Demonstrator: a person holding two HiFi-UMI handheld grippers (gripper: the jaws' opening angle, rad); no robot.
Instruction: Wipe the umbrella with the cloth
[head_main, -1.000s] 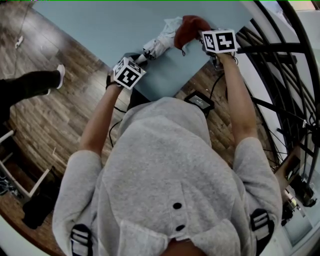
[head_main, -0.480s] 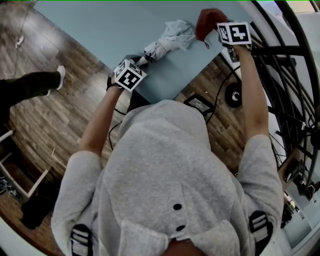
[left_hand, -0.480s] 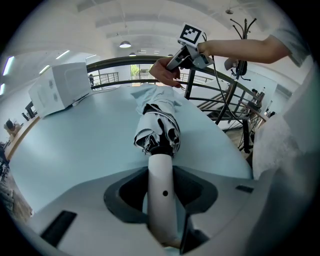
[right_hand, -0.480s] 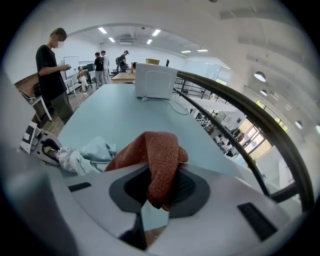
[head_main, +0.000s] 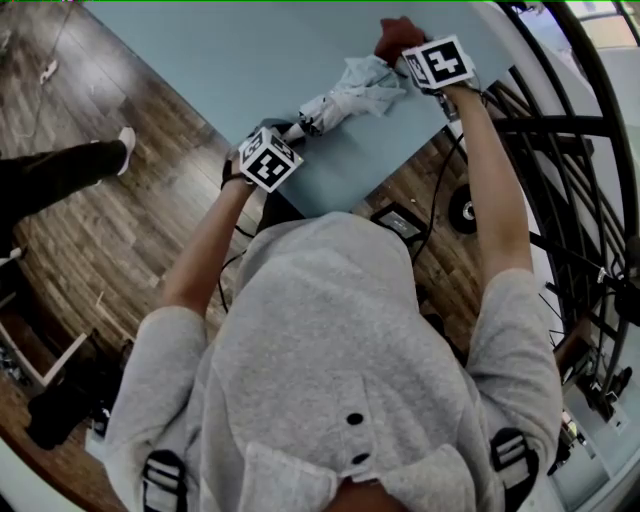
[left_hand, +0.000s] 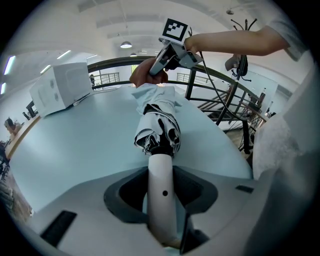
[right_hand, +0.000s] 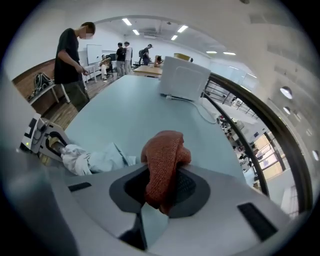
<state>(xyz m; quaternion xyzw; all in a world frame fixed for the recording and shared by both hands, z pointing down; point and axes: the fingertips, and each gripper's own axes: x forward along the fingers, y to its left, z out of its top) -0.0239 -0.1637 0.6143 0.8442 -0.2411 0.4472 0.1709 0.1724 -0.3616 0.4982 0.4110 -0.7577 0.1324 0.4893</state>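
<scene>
- Two-handed hold logged: left gripper (left_hand: 162, 200) closed on the white handle (left_hand: 160, 167) of the umbrella (head_main: 345, 95), pads pressed to either side of it.
- Right gripper (right_hand: 162, 192) clamped on the rust-red cloth (right_hand: 164, 152), with a bunched fold standing up out of the jaws.
- Located umbrella in the upper middle of the head view, folded, lying on the pale blue table (head_main: 200, 60). Slanted from the handle at lower left to the canopy end at upper right.
- Found cloth at the top of that view, at the canopy's far end. Seemingly touching the fabric; contact not certain.
- Judged light overall. Handle stiff, smooth, probably a bit slippery, yet the only rigid part: keep the hold there, close to the canopy.
- Judged canopy soft and loosely bunched. Likely to slide and wrinkle under a stroke, so wipe away from the handle, along the folds.
- Suspect thin ribs under the fabric: press lightly.
- Cloth limp, knitted, compressible; grip deep in the bunch to avoid pull-out.
</scene>
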